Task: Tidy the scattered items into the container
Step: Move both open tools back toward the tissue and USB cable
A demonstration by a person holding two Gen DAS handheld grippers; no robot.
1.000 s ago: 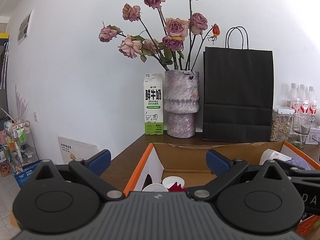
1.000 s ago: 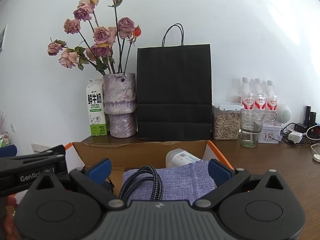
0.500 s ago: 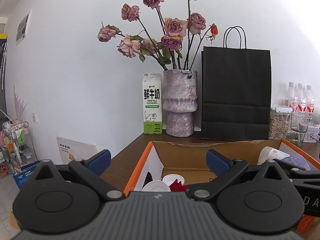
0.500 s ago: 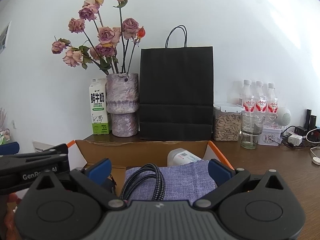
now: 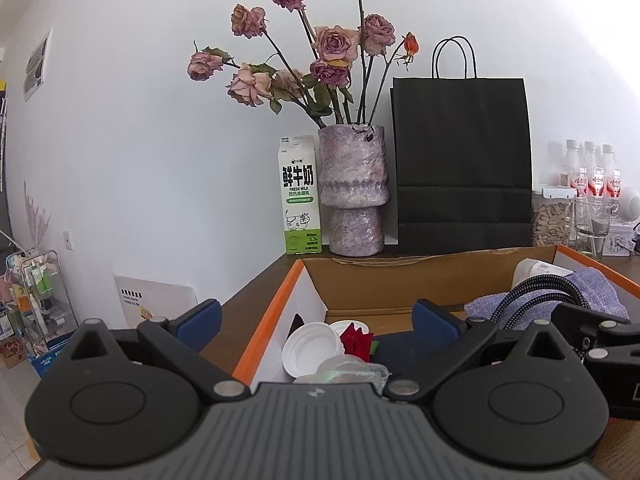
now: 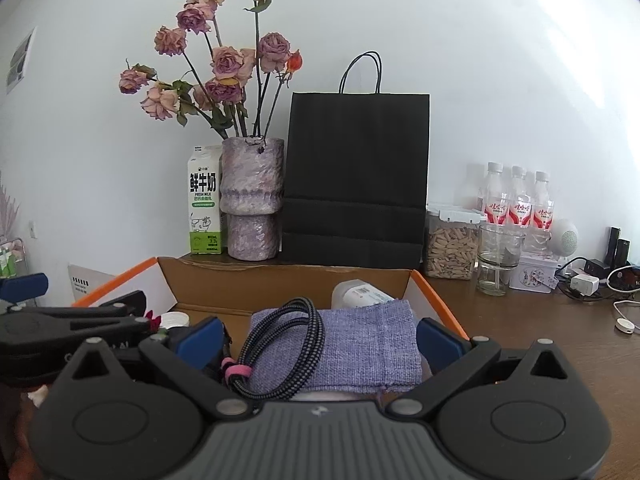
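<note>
Since a second ago both grippers have tipped slightly downward: more of the box interior shows, and the braided cable has come into the left wrist view.

Cardboard box (image 6: 288, 284), orange-edged, brown inside, on a dark wooden table (image 6: 560, 344). Contents: lavender woven cloth (image 6: 360, 344) at centre; black braided cable (image 6: 288, 344), looped and bound with a pink tie, lying on the cloth's 9 o'clock side; a white labelled bottle (image 6: 360, 294) on its side just beyond the cloth at 12 o'clock. Toward the box's left wall: white plastic lids (image 5: 310, 346), touching a red artificial rose (image 5: 358, 342) at their 3 o'clock.

Left gripper (image 5: 316, 316): released, blue pads spread wide, nothing between them, straddling the box's left wall. Right gripper (image 6: 318, 338): likewise released, pads spread to either side of cloth and cable, holding neither.

Against the white wall at 12 o'clock, left to right: milk carton (image 6: 205, 200); mottled purple vase (image 6: 252, 200) of dried roses (image 6: 224, 68), just beside it; black paper bag (image 6: 356, 176); clear jar of seeds (image 6: 452, 244); empty glass (image 6: 496, 258); three red-labelled bottles (image 6: 518, 202).

At 3 o'clock on the table: chargers and white cables (image 6: 588, 282). At 9 o'clock, off the table: wire rack (image 5: 40, 292) on a tiled floor.
</note>
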